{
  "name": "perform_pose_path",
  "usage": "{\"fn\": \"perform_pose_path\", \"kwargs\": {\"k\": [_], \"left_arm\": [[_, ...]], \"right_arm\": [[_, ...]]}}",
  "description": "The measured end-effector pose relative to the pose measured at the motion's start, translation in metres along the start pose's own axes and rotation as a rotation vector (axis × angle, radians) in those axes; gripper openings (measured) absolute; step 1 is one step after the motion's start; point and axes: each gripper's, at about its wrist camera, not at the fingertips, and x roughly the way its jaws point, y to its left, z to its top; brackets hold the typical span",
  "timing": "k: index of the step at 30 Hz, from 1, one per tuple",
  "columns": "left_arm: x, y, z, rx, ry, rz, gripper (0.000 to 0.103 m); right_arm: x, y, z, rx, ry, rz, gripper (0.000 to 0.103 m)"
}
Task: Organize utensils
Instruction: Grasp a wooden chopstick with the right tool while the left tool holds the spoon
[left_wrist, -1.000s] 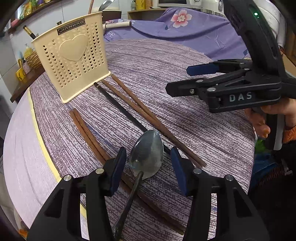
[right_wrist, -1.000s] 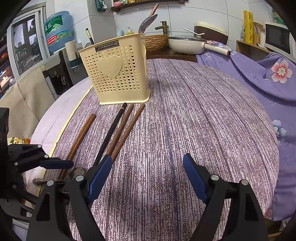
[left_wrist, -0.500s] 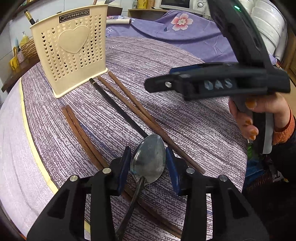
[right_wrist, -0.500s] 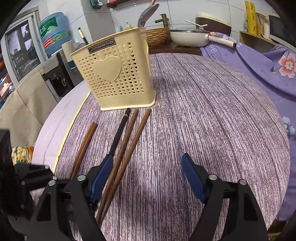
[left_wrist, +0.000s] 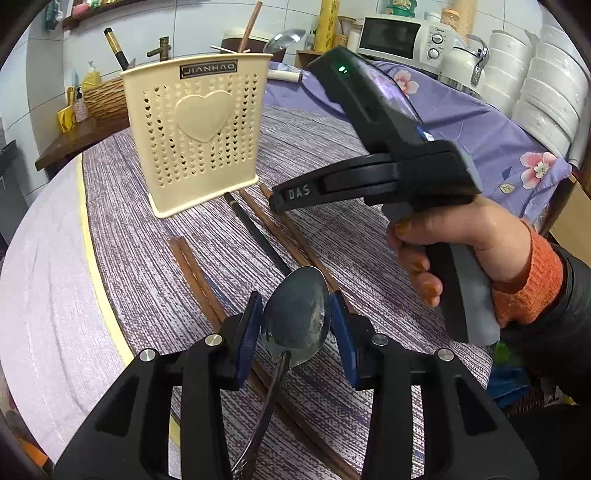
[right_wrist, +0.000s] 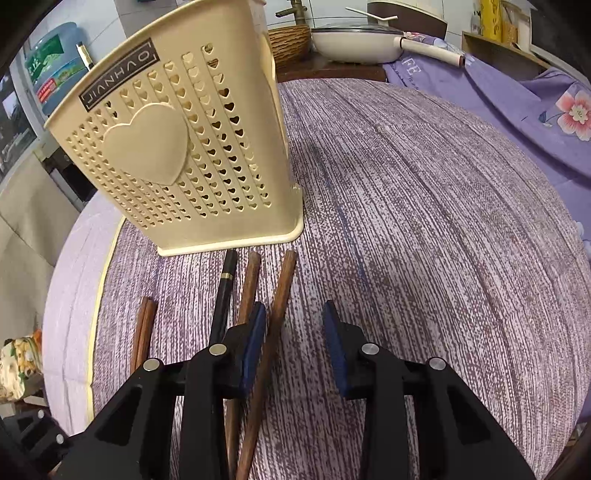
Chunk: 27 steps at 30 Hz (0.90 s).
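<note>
Spoon (left_wrist: 295, 317) sits bowl-up between the left gripper (left_wrist: 296, 332) pads, clamped by its edges, handle trailing back under the jaws; right gripper (right_wrist: 293, 343) has just been closing over the chopsticks, one brown chopstick (right_wrist: 273, 332) inside its gap by the left pad, pads not pressing yet; cream holder (right_wrist: 192, 155) stands just ahead of it on the tablecloth (right_wrist: 424, 221).

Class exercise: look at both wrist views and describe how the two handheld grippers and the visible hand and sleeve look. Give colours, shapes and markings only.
The left gripper and the right gripper share one build: angular black plastic fingers, silver rivets, flat blue pads. Seen from the left wrist, the right gripper's body bears white "DAS" lettering, a small green light and a grey grip. The hand holding it wears an orange knitted cuff under a dark sleeve.
</note>
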Motion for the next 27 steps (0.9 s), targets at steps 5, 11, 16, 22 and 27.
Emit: {"fn": "perform_pose_path", "kwargs": {"k": [5,11,16,22,27], "left_arm": [[-0.007,-0.002,0.004,0.002,-0.021,0.02,0.039],[-0.02,0.004,0.014,-0.02,-0.058,0.048,0.039],[-0.037,0.007,0.025,-0.041,-0.112,0.072,0.039],[-0.054,0.008,0.035,-0.069,-0.165,0.089,0.038],[-0.063,0.009,0.04,-0.076,-0.185,0.097,0.038]], "right_arm": [[0.005,0.009,0.004,-0.02,0.016,-0.044,0.03],[0.009,0.02,0.006,-0.072,0.029,-0.088,0.015],[0.008,0.01,0.008,-0.05,0.036,-0.017,0.009],[-0.011,-0.006,0.006,-0.012,-0.023,0.064,0.008],[-0.048,-0.003,-0.001,-0.057,-0.119,0.109,0.007]]}}
